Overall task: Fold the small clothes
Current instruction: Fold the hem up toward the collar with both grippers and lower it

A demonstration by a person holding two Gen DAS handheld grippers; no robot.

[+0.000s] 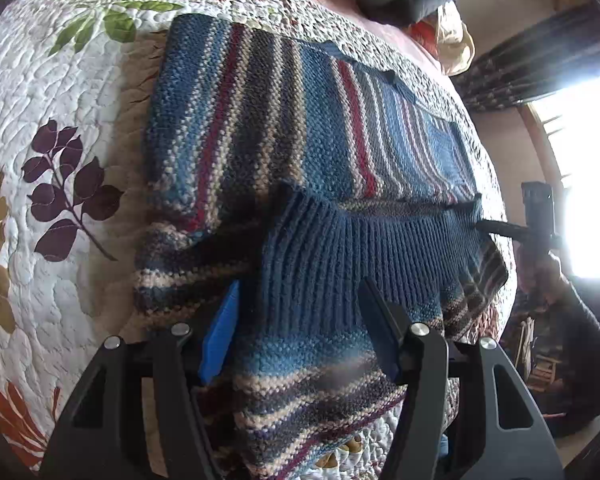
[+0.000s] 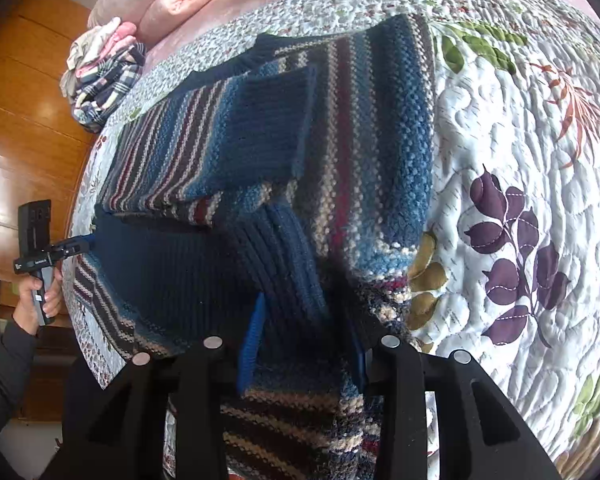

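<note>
Quilted bedding with leaf prints, the quilt (image 1: 60,208), covers the bed and carries everything, with a wooden wall behind in the right wrist view. Spread flat across it lies the striped knit sweater (image 1: 284,128), blue with red, cream and dark bands, its sleeves already turned in over the body and its ribbed navy hem (image 1: 340,248) nearest the cameras. A heap of plaid clothes (image 2: 104,76) waits near the far edge by a pink pillow.

Chunky yarn like this should be soft, fairly heavy for its size and stretchy; it will sag and drag rather than hold a crease, so I would take it by the thicker ribbed hem at both corners.

The left gripper (image 1: 300,312) and the right gripper (image 2: 308,320) each stand with jaws spread wide either side of the hem, holding nothing as far as I can judge. One hand (image 2: 36,292) shows on a handle.
</note>
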